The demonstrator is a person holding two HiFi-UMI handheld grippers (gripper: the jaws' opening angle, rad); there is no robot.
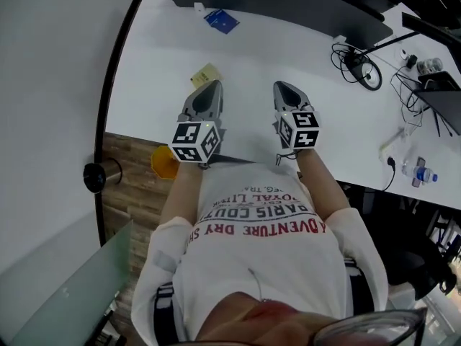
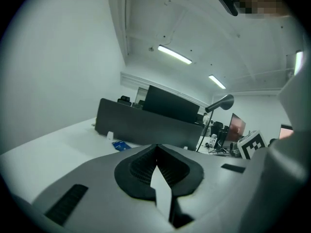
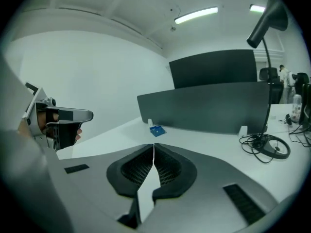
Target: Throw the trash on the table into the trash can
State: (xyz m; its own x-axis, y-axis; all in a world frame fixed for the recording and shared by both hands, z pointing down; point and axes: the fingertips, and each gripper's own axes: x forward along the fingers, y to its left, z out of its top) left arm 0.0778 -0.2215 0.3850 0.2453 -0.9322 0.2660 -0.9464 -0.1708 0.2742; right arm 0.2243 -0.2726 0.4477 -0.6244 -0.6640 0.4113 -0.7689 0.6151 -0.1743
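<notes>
A crumpled yellow paper (image 1: 205,74) lies on the white table (image 1: 166,63) just beyond my left gripper (image 1: 213,85). Farther back, near the dark divider (image 1: 288,2), lies a blue packet (image 1: 221,21), which also shows as the blue packet (image 2: 121,145) in the left gripper view and the blue packet (image 3: 157,130) in the right gripper view. A yellow trash can (image 1: 164,161) stands on the floor at the table's near left edge. My left gripper (image 2: 156,148) is shut and holds nothing. My right gripper (image 1: 282,85) hovers beside it, and this right gripper (image 3: 154,145) is also shut and holds nothing.
Black cables (image 1: 360,63) and a desk lamp arm (image 1: 414,29) occupy the table's right side, with a water bottle (image 1: 419,171) at the far right. A small white object (image 1: 198,7) sits by the divider. A black post (image 1: 97,175) stands at the left wall.
</notes>
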